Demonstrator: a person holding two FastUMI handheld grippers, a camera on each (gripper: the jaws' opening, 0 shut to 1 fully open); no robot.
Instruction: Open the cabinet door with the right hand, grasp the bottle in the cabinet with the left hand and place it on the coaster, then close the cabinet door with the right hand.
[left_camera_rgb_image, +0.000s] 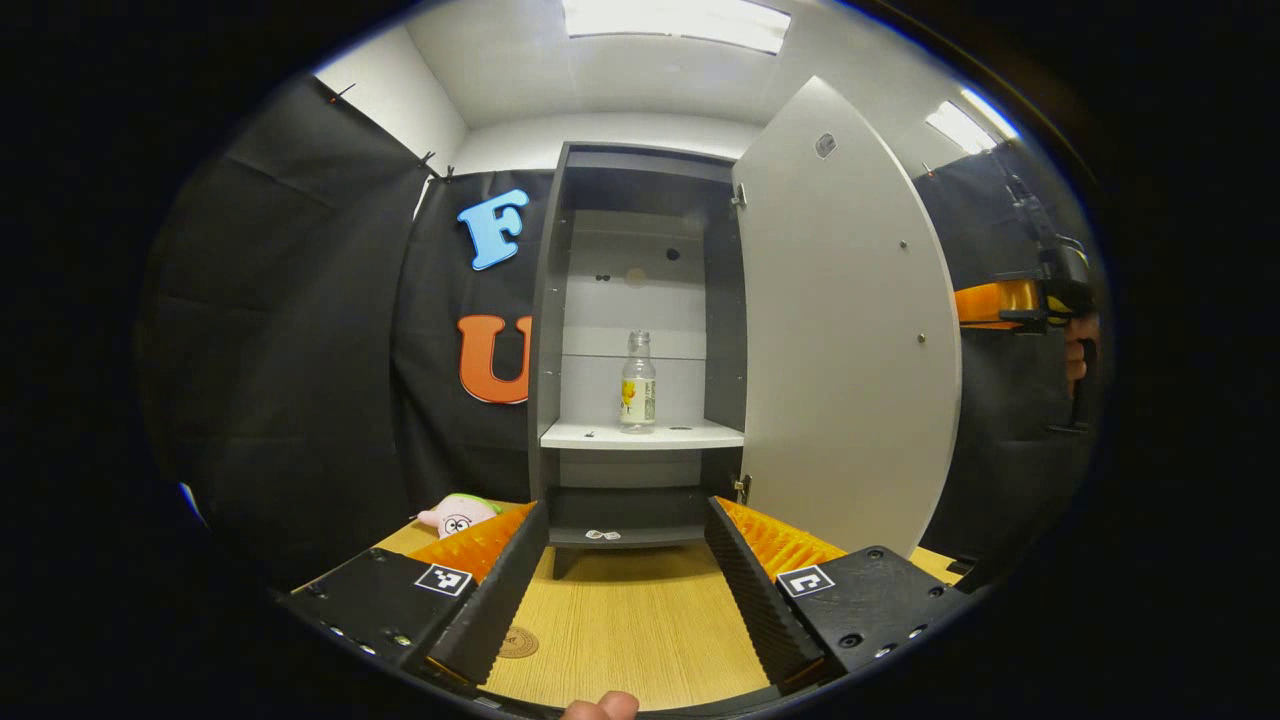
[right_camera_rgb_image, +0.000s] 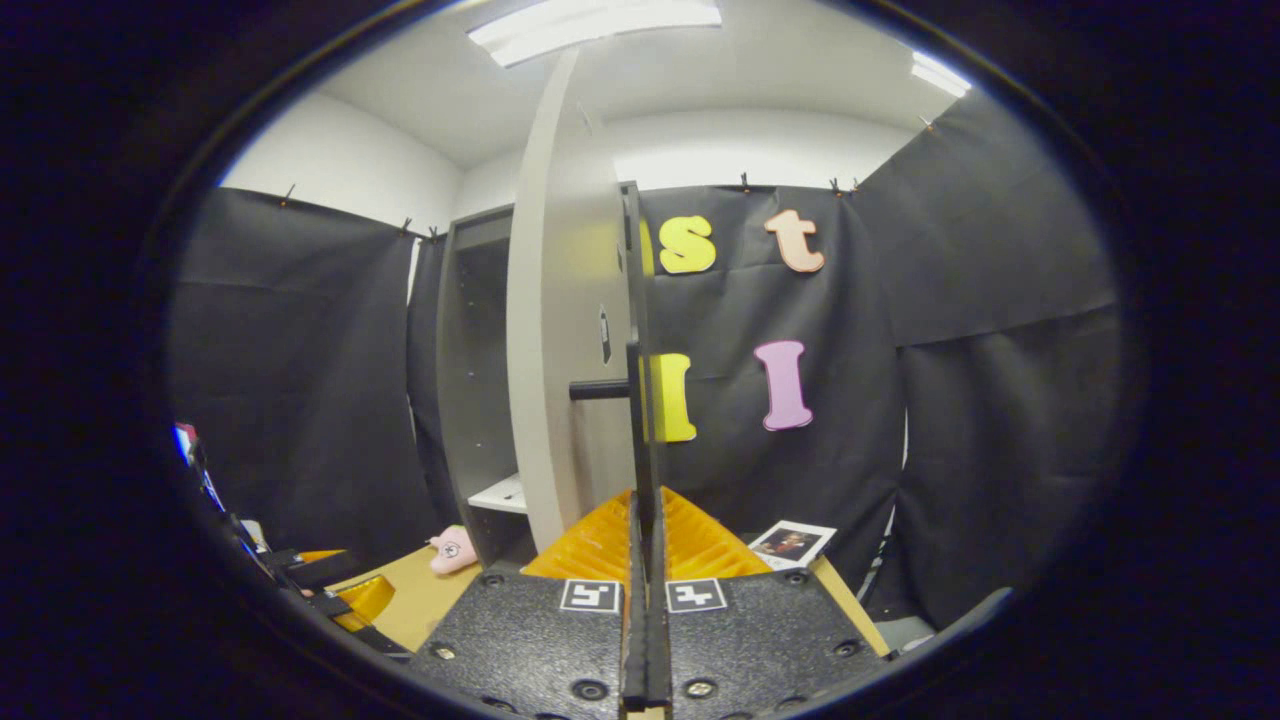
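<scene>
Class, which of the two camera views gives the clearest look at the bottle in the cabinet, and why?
The left gripper view: the bottle stands upright on the white shelf, facing the camera through the open doorway. In the right gripper view the open cabinet door stands edge-on and blocks the interior.

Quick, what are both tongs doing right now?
Left tongs: open, empty, facing the bottle.
Right tongs: closed, nothing visibly held, beside the open cabinet door.
</scene>
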